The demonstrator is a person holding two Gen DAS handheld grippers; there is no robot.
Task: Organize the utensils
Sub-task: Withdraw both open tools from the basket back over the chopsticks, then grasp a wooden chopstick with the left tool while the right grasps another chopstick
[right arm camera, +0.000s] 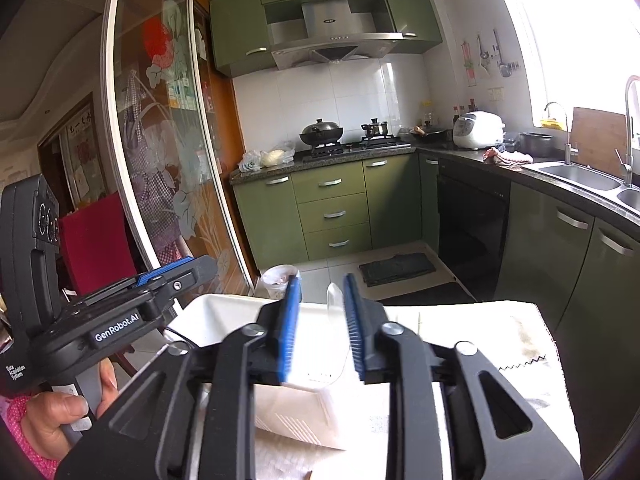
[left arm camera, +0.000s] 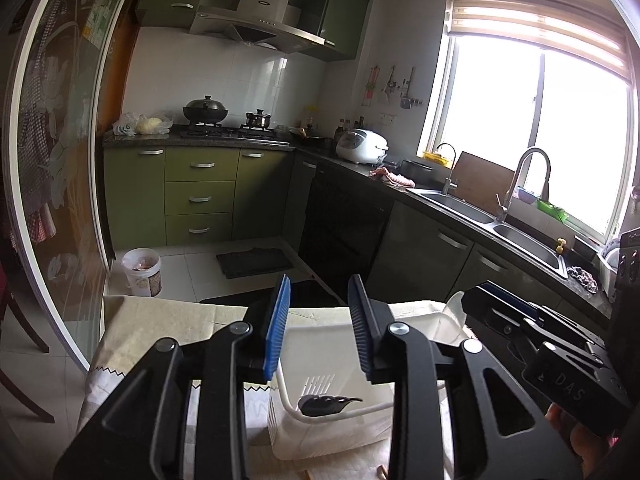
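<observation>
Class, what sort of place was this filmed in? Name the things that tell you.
A home kitchen: a gas stove with pots under a range hood, a double sink by the window, and a rice cooker.

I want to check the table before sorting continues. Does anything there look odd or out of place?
Nothing looks spilled or broken. The white basket holds only one black utensil, lying flat. Both grippers, left and right, are open and empty.
</observation>
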